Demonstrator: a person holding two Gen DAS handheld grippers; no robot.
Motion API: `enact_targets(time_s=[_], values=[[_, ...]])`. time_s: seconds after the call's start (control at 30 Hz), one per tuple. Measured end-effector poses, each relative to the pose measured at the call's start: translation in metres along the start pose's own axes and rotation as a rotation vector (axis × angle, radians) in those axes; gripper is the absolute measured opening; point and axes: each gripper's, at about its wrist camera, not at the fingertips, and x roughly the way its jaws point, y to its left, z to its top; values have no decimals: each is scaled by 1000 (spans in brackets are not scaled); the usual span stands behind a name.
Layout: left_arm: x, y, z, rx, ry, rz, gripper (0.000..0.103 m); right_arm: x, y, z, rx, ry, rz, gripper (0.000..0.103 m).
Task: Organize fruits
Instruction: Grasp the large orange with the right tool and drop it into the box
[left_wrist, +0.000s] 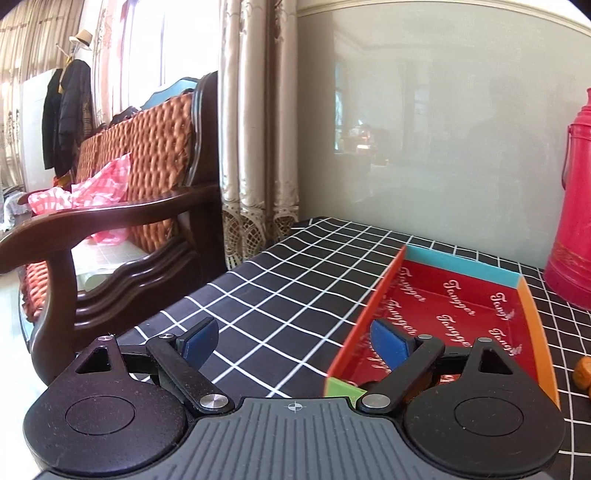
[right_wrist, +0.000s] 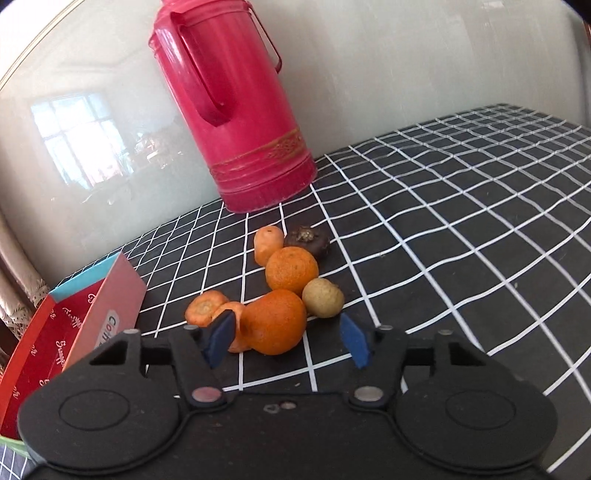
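Hovering low over the checked desk (right_wrist: 461, 206), the right gripper (right_wrist: 290, 339) had its blue fingers (right_wrist: 221, 338) partly open around the nearest orange (right_wrist: 277, 321) at lower centre of the right wrist view; the left pad looked just beside the fruit, the right pad stood clear of it, so no grip. A second orange (right_wrist: 291, 269) sat just behind, with a small tan fruit (right_wrist: 323, 297) at its right, carrot pieces (right_wrist: 207, 308) at left and a dark fruit (right_wrist: 308, 240) further back. A red thermos (right_wrist: 236, 110) stood upright against the wall in the upper middle. At lower left the red box (right_wrist: 33, 354) showed its edge.

In the left wrist view, the left gripper (left_wrist: 295, 341) was spread wide with nothing between its fingers (left_wrist: 199, 341), its right finger over the box's (left_wrist: 461, 306) near corner at lower right. A wooden sofa (left_wrist: 122, 206) filled the left.
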Motion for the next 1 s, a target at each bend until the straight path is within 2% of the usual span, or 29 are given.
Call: enact_targets(time_s=[0.2,0.43,0.53,0.73,0.87,1.0], values=[[3,9,1,-16,1,16,91,1,7,1,-6,-12,20,34],[6,21,1,-28,4,42,93,-5,11,1,-33,-26,28,33],[8,28,1,-42,12,51,94,-15,23,0,-99,-68,45,33],[10,38,1,-64,18,70,94,-42,58,-10,-245,-149,194,33],[10,42,0,-61,19,81,95,-51,83,-20,-333,-160,287,33],[12,48,-1,-61,25,99,95,-54,106,-29,-402,-129,371,33]])
